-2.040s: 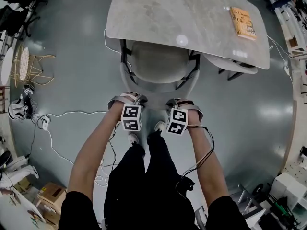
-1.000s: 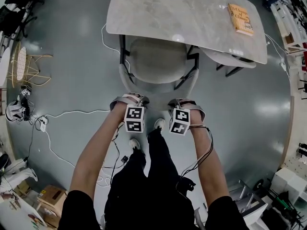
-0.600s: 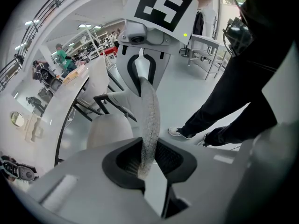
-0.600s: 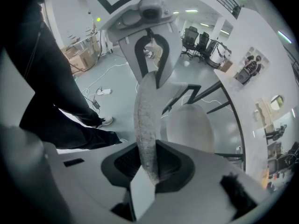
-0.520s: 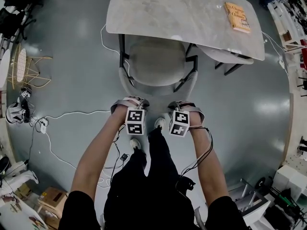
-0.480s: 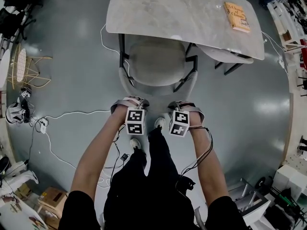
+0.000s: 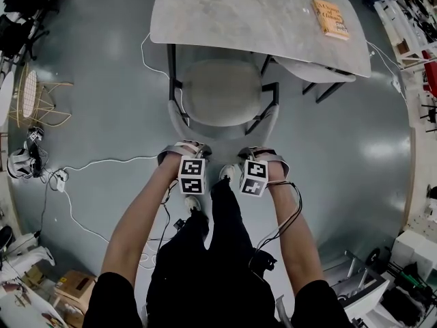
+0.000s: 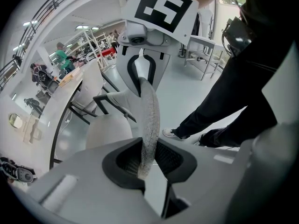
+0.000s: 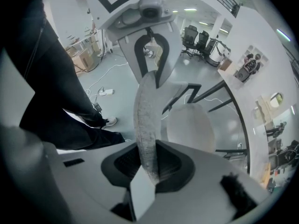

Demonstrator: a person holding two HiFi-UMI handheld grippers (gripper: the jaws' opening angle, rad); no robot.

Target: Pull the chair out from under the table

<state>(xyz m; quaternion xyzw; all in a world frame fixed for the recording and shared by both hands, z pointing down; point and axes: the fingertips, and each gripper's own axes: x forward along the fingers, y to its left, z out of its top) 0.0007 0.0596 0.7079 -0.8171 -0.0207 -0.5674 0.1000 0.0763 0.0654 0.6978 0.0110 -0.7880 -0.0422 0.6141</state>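
Change: the chair (image 7: 222, 91) has slid further out from under the surface (image 7: 252, 12) — more seat shows than a second ago.
Left hand-held gripper (image 7: 186, 147): clamped on the backrest rim (image 8: 150, 111).
Right hand-held gripper (image 7: 254, 153): clamped on the same rim.
Meaning: the pull is working — the seat looks almost clear.

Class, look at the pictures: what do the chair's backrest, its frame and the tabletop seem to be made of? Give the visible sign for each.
Backrest: probably fabric upholstery, matte light grey; its edge looks speckled and woven.
Frame: likely metal, finished in black; thin, straight, rigid bars.
Tabletop: stone or a stone-look laminate, it is hard to tell which; smooth, with a mottled grey pattern.
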